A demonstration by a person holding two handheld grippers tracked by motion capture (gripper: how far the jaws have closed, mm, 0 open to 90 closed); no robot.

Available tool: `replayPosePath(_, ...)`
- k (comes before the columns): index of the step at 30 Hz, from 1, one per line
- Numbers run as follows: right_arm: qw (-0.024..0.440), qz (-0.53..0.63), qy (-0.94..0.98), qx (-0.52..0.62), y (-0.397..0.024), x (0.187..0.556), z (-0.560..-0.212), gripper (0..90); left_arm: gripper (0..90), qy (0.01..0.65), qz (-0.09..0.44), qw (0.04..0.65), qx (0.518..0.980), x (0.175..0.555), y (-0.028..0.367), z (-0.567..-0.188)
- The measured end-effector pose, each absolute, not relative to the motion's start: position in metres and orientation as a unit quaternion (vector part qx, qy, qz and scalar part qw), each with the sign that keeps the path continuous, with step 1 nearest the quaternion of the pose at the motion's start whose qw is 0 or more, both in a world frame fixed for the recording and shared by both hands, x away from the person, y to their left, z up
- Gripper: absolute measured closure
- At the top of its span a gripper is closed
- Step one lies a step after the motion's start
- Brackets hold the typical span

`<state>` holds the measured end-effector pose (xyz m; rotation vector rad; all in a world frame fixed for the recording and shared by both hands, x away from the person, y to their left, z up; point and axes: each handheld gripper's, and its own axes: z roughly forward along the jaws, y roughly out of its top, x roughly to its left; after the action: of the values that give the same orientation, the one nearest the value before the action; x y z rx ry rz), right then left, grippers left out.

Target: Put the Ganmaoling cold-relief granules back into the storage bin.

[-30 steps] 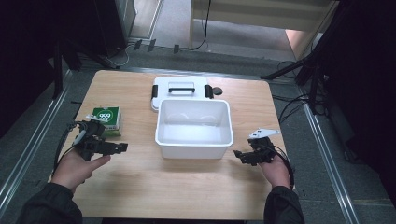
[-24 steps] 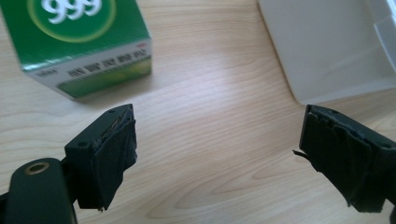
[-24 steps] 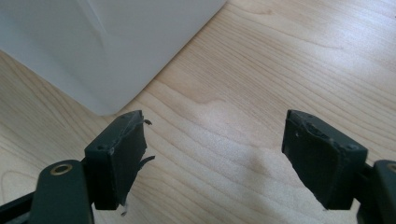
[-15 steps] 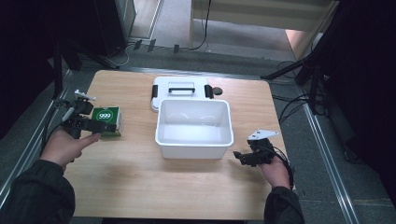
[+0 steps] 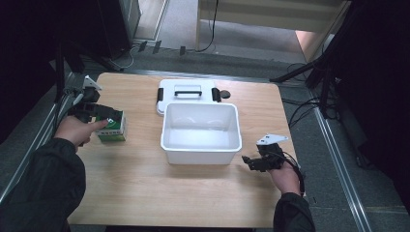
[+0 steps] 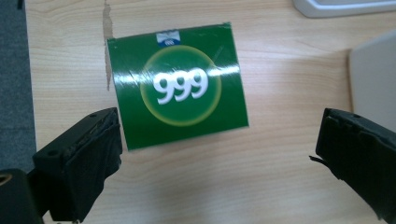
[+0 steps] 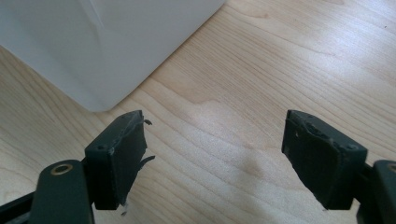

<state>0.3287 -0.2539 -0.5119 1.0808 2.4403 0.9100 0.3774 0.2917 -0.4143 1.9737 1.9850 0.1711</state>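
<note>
At the left of the high view, the left gripper (image 5: 92, 110) hangs over the green box (image 6: 177, 100), its jaws just opened wide, holding nothing. A white bin (image 5: 201, 152) and its lid (image 5: 167, 89) fill centre frame; the right gripper (image 5: 251, 162), lower right, gapes empty.

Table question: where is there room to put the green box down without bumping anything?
The table is bare along the near edge, between the white bin and the person's sleeves. The far right corner is free too. It is crowded behind the bin, where the lid lies, and by the green box.
</note>
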Motion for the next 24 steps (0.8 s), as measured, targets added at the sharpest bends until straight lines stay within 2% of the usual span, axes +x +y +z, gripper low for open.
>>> replayPosePath(8,0.16,0.315,0.859,0.371,-0.253,0.328,-0.512,21.9,0.0,0.73,0.062,0.123,0.67,0.401,0.305,-0.436)
replayPosePath(14,0.161,0.312,0.861,0.368,-0.252,0.327,-0.512,21.9,0.0,0.733,0.024,0.115,0.67,0.41,0.309,-0.446)
replayPosePath(19,0.162,0.312,0.86,0.371,-0.252,0.327,-0.512,22.0,0.0,0.743,0.018,0.133,0.655,0.414,0.309,-0.448)
replayPosePath(24,0.162,0.309,0.862,0.368,-0.252,0.328,-0.513,22.0,0.0,0.742,0.027,0.114,0.66,0.418,0.303,-0.455)
